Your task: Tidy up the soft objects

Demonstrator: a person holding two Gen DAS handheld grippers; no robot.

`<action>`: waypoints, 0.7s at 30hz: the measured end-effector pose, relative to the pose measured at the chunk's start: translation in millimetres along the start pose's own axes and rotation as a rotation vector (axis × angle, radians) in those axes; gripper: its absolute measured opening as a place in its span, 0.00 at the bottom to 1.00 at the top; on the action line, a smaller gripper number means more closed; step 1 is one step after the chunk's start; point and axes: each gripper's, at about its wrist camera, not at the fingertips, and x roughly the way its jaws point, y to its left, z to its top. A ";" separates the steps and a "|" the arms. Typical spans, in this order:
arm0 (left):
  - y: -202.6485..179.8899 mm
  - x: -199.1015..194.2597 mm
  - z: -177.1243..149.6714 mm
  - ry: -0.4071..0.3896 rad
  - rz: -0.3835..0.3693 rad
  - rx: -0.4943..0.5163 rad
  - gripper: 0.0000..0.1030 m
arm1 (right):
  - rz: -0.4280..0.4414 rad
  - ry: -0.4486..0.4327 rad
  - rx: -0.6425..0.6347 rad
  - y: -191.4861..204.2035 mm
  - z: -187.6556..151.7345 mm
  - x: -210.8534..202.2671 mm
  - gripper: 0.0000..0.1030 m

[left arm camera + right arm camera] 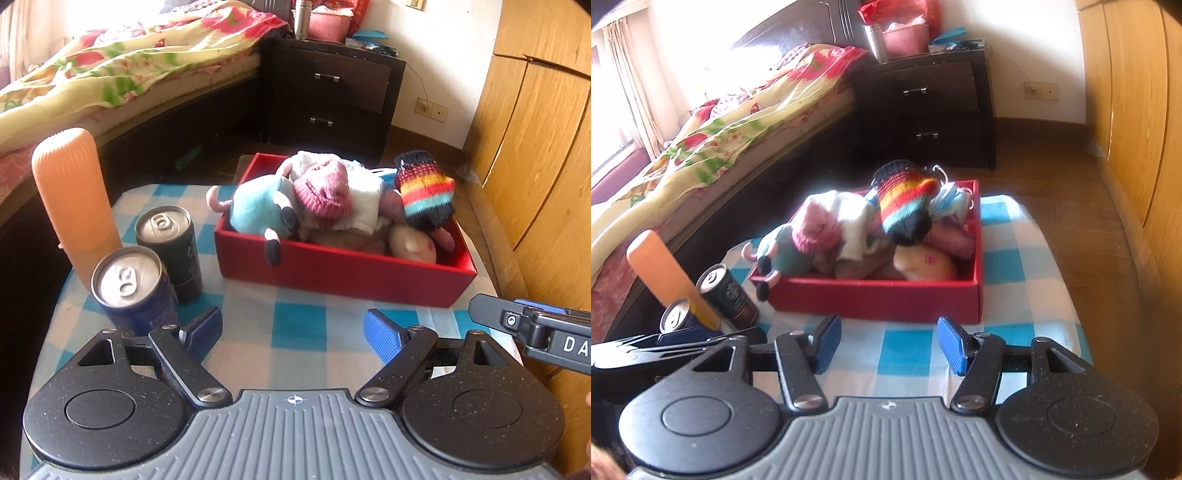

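Now the left claw [293, 334] and right claw [888, 345] both gape apart, holding nothing. Just ahead of them sits the red box [343, 273], full of soft toys [258, 210] and a striped mitten [424, 192]. 2 cans [147, 273] stand left.

Harsh daylight floods from the upper left, blowing out the bed [713, 122]; fisheye curvature bends the edges, and the right wrist view is softly blurred.
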 end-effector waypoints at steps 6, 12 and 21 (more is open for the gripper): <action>-1.9 -8.3 -8.2 -0.002 -0.001 0.009 0.79 | 0.008 0.003 0.006 1.6 -13.8 -10.4 0.34; -2.0 -11.3 -14.5 0.003 0.001 0.005 0.79 | 0.019 -0.006 0.017 2.4 -20.7 -20.3 0.34; -6.1 -10.3 -17.7 0.009 -0.002 0.013 0.79 | 0.013 -0.017 0.011 5.1 -22.4 -20.5 0.35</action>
